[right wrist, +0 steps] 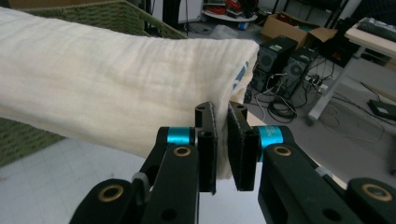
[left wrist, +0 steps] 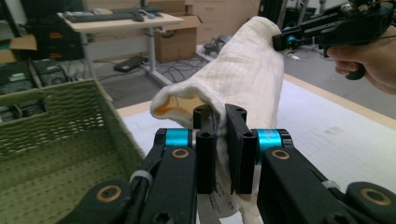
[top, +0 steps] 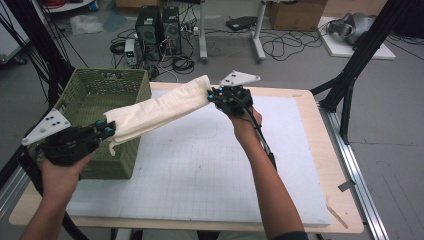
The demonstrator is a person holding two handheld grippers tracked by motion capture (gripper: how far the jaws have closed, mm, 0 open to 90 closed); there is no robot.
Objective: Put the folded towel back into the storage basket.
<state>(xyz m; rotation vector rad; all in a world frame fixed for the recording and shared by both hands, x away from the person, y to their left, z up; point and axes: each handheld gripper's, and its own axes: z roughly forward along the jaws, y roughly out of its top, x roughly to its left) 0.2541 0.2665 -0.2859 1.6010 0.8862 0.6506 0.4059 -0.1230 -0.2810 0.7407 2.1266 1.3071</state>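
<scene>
A folded cream woven cloth is held stretched in the air between two grippers, above the white gridded table mat and the rim of the green woven plastic basket. One end is clamped by the left gripper, the other by the right gripper.

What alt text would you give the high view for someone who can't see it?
A cream cloth hangs stretched in the air between two hand-held tools, the left tool and the right tool each shut on one end. Its left end is over a green basket on a white mat.
</scene>
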